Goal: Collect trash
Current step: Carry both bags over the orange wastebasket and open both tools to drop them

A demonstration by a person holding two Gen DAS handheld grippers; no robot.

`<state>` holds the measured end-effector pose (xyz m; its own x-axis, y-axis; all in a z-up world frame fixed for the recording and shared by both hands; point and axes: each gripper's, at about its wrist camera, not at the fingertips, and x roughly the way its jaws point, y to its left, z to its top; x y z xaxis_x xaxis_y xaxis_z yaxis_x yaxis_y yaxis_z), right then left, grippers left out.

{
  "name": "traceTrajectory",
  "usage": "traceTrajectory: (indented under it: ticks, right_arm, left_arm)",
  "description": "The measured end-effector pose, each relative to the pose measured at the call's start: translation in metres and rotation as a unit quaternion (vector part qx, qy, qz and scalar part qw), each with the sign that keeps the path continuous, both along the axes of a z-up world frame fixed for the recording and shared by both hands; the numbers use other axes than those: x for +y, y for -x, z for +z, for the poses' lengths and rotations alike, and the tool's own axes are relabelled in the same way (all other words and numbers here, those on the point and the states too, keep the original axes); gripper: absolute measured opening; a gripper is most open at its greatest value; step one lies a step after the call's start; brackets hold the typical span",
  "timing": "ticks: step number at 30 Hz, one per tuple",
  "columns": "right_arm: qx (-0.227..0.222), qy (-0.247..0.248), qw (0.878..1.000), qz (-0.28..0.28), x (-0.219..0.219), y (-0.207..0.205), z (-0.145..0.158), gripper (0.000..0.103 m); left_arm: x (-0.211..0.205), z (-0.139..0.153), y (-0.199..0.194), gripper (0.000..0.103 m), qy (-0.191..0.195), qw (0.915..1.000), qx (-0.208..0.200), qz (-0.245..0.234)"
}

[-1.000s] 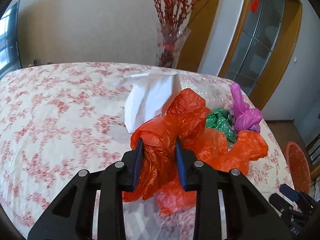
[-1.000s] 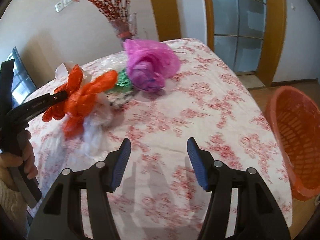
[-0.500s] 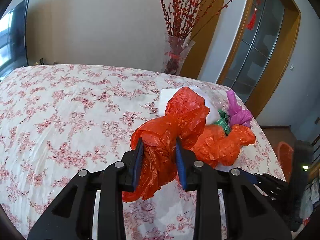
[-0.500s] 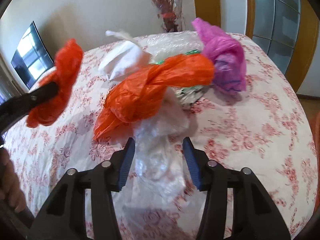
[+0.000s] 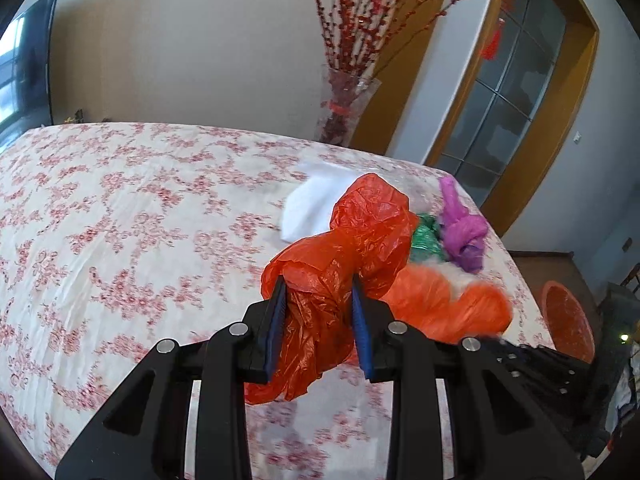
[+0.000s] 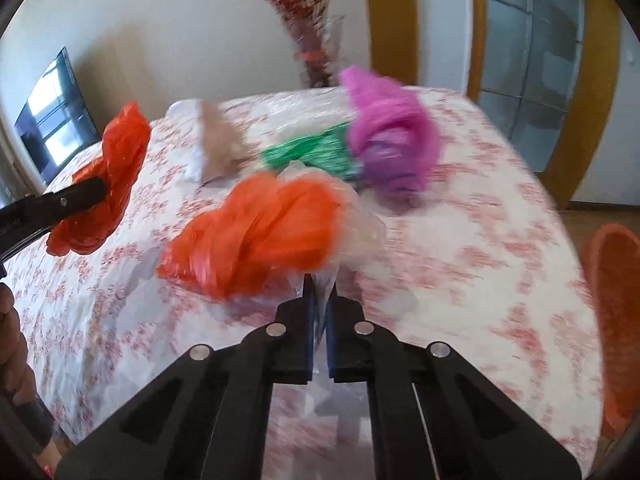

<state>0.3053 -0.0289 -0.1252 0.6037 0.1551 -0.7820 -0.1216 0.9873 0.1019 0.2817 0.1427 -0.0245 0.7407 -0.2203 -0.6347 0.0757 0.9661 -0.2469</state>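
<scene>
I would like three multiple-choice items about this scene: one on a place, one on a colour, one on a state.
1. Where is the orange basket?
A. on the table
B. on the floor beside the table
C. under the vase

2. What colour is the bag that the left gripper holds?
A. orange-red
B. green
C. purple

3. How is the right gripper?
A. wide open
B. shut on clear plastic
C. out of view

Answers:
1 B, it stands low past the table edge.
2 A, the orange-red bag sits between the fingers.
3 B, the fingers pinch the clear plastic.
</scene>
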Motion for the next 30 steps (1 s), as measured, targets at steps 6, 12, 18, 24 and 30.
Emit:
traceTrajectory:
  ticks: [6, 12, 18, 24, 30]
  right_arm:
    - [-0.027, -0.010, 0.998, -0.056, -0.057, 0.022, 0.019, 0.006]
    - [-0.051, -0.014, 0.992, -0.112, -0.106, 0.045, 0.035, 0.006]
    - [-0.070, -0.013, 0.985, -0.160, -0.145, 0.068, 0.045, 0.006]
    - [-0.085, -0.002, 0.975, -0.207, -0.181, 0.092, 0.053, 0.006]
    - [-0.093, 0.001, 0.963, -0.252, -0.220, 0.111, 0.055, 0.006]
  left_arm:
    - [-0.031, 0.007, 0.007, 0.030, 0.004, 0.9995, -0.006, -0.029]
    - [-0.072, 0.012, 0.012, 0.030, 0.010, 0.9977, -0.010, -0.066]
    - [-0.122, 0.014, 0.015, 0.030, 0.019, 0.9937, -0.009, -0.110]
    - [-0.172, 0.011, 0.015, 0.030, 0.029, 0.9877, -0.003, -0.154]
    - [-0.221, 0.010, 0.015, 0.030, 0.047, 0.9798, 0.004, -0.194]
